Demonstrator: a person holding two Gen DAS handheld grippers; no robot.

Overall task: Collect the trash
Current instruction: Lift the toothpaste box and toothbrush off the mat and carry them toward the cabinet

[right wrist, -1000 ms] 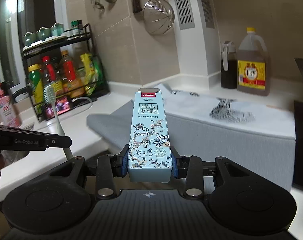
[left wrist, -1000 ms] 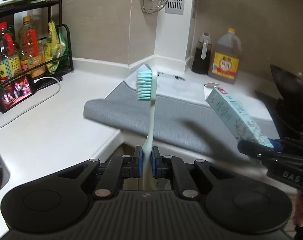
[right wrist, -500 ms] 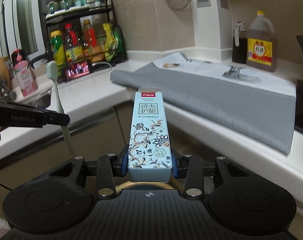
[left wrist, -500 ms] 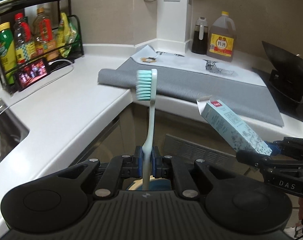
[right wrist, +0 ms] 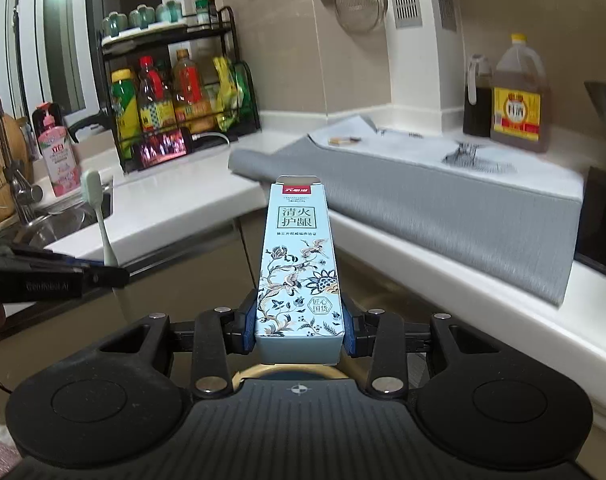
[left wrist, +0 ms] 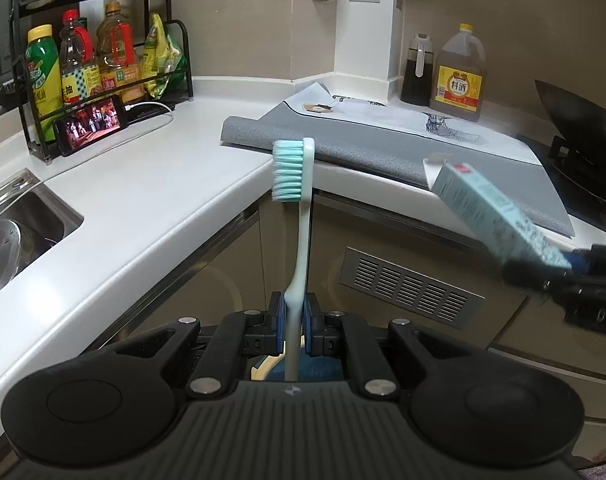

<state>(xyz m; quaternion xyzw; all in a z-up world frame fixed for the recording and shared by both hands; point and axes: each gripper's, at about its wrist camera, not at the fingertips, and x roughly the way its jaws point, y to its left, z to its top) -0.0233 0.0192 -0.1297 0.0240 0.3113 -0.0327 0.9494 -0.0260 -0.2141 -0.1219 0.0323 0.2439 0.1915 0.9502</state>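
Observation:
My left gripper (left wrist: 294,316) is shut on the handle of a pale toothbrush (left wrist: 303,216) with teal bristles, which stands upright in front of the counter edge. My right gripper (right wrist: 299,320) is shut on a light blue toothpaste box (right wrist: 297,264) with a flower print, its open flap pointing away. The box (left wrist: 495,216) shows at the right of the left wrist view, tilted, with the right gripper (left wrist: 543,270) behind it. In the right wrist view the toothbrush (right wrist: 99,212) and the left gripper (right wrist: 103,276) appear at the left. Under each gripper a round rim peeks out, mostly hidden.
Both grippers hang off the white L-shaped counter (left wrist: 151,184), in front of beige cabinet doors and a vent grille (left wrist: 411,288). A grey mat (left wrist: 403,152) covers the counter corner. A steel sink (left wrist: 19,224), bottle rack (left wrist: 99,68), phone (left wrist: 93,124), oil jug (left wrist: 461,74) and dark stove (left wrist: 579,152) stand around.
Both grippers have drawn back from the counter and sunk a little, each keeping its grip. The counter edge and cabinet fronts have come into view below the mat.

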